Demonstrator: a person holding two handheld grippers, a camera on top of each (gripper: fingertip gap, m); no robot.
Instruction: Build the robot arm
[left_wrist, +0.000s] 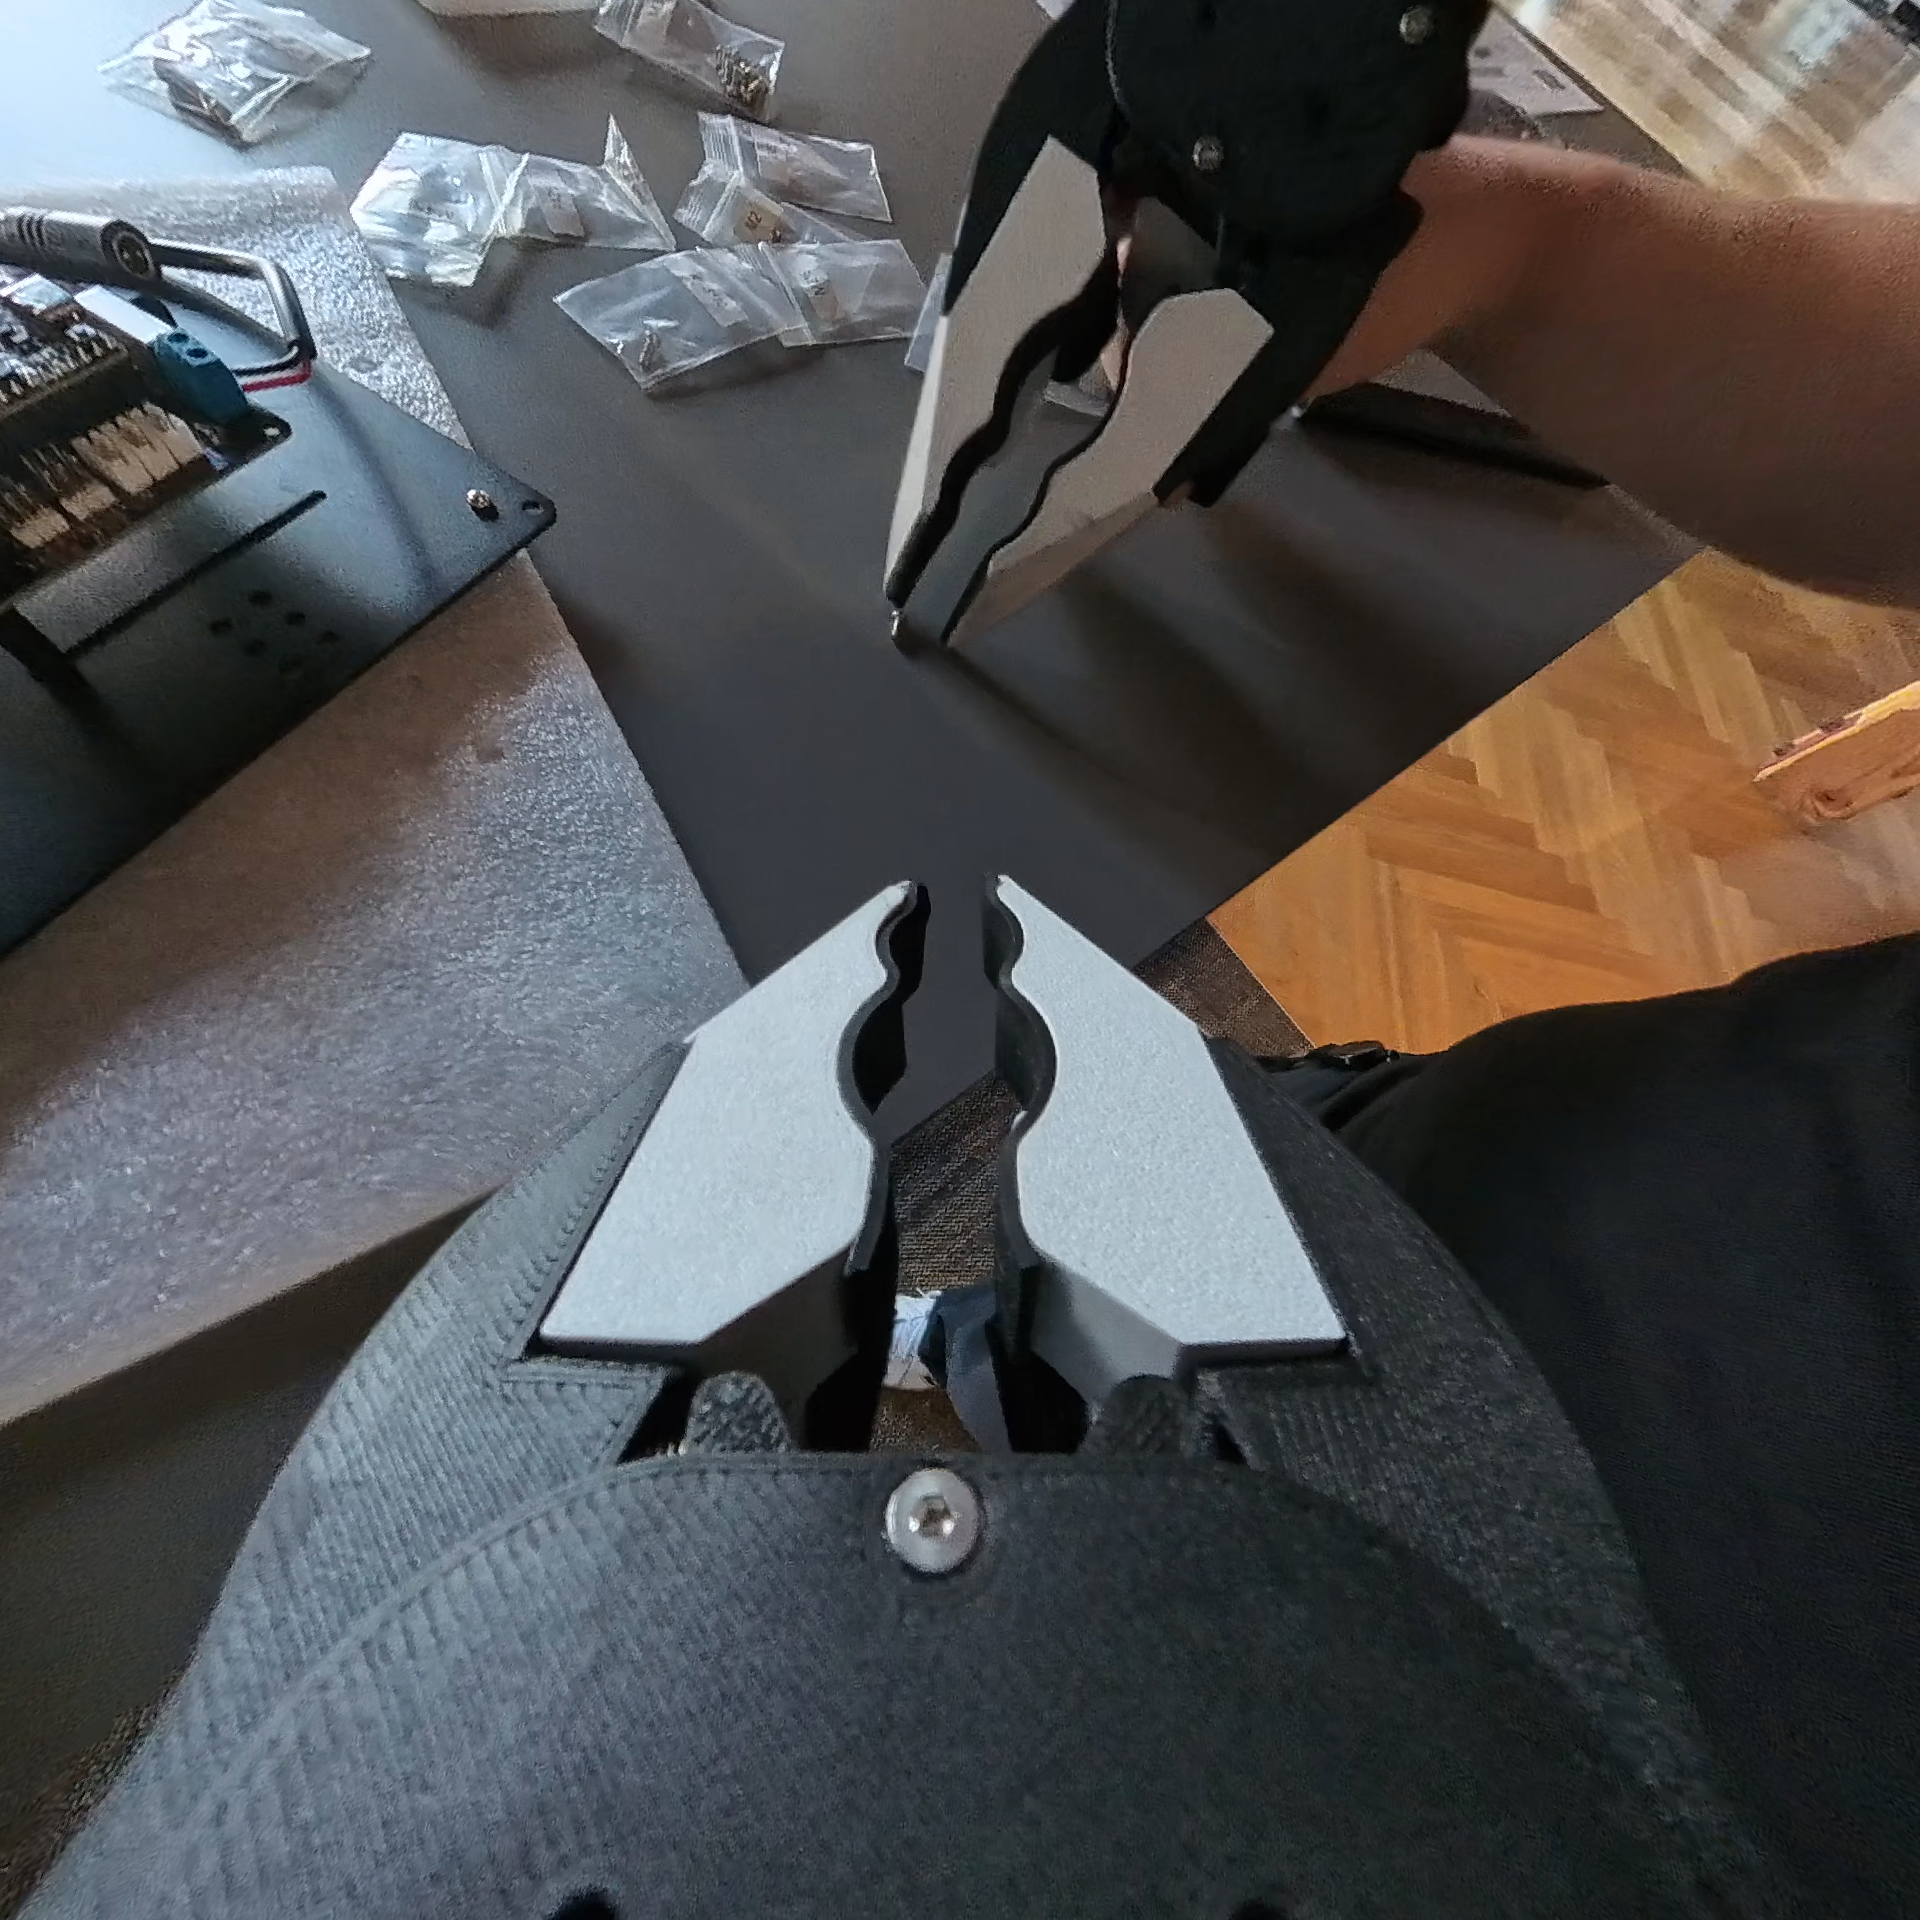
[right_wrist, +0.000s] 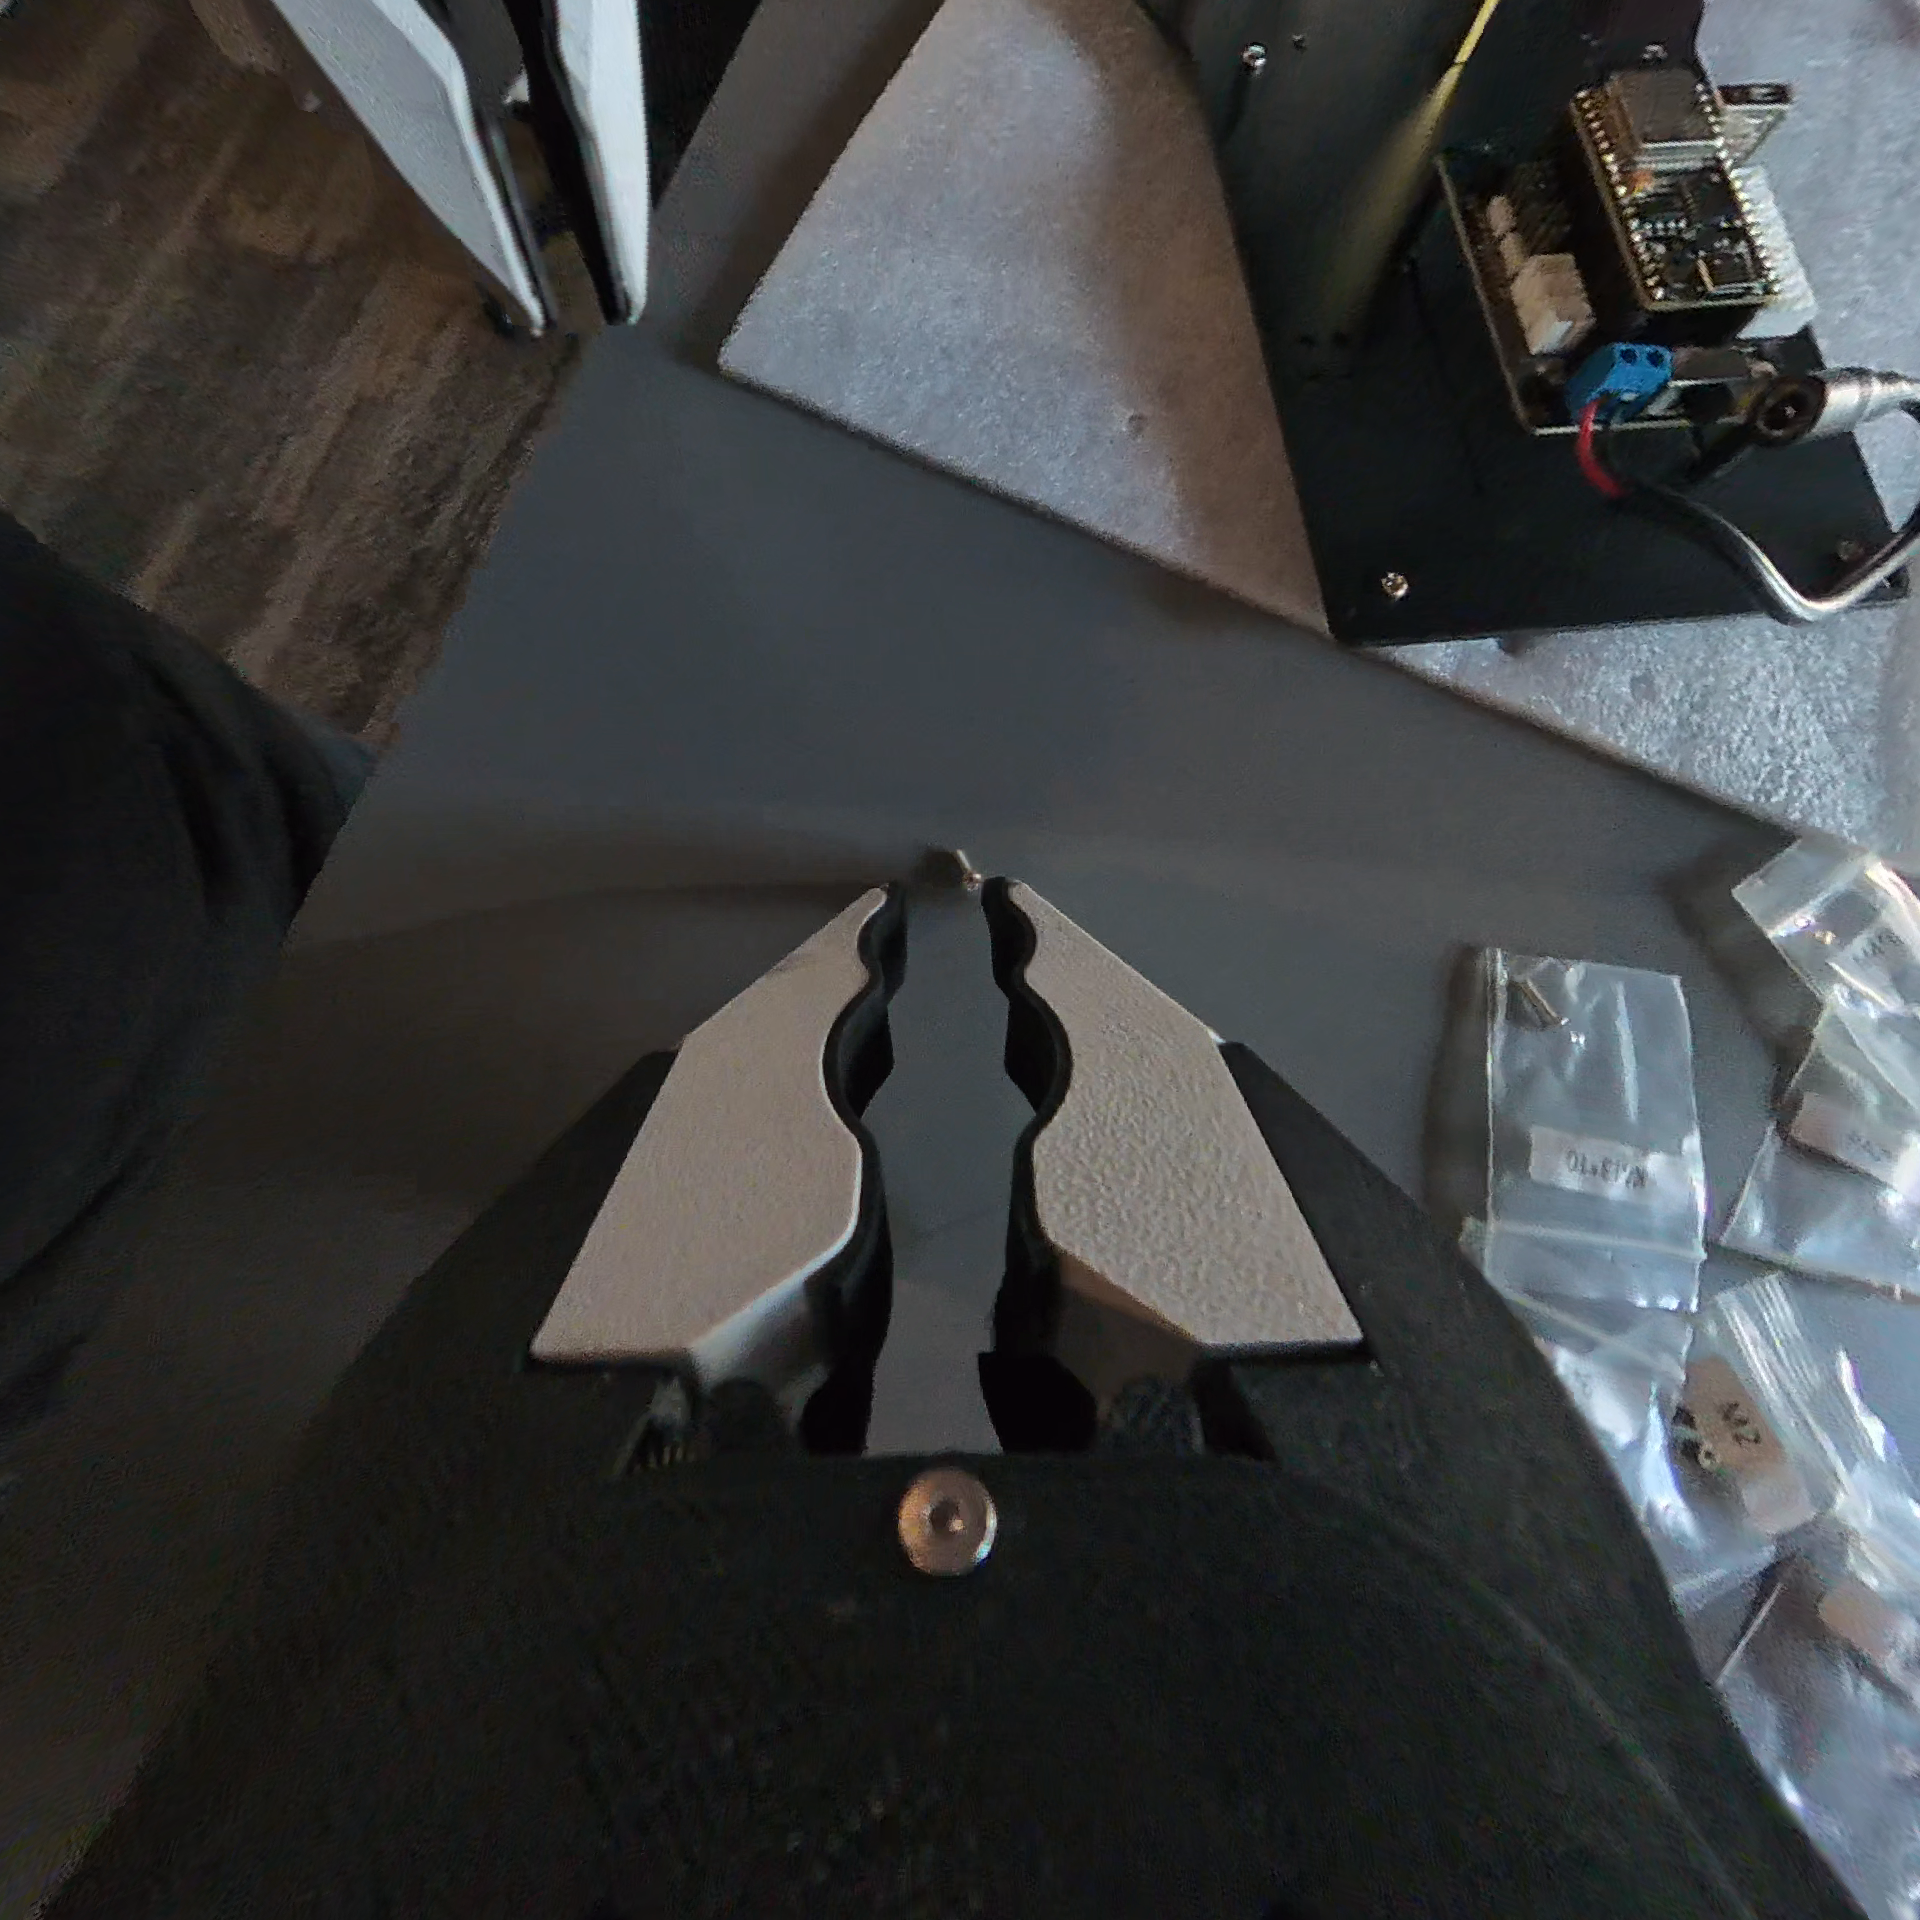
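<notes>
A tiny metal screw lies on the dark grey table. My right gripper is open by a narrow gap and empty, its tips low over the table with the screw just beyond them. In the left wrist view the right gripper points down at the same screw, held by a bare forearm. My left gripper is open by a narrow gap and empty, hovering near the table's front edge. It also shows at the top left of the right wrist view.
A black metal plate carrying a circuit board with cables rests on a grey foam sheet. Several small clear bags of hardware lie beside the screw's area. Wooden floor shows past the table edge. The grippers' ends are close to 11 centimeters from one another.
</notes>
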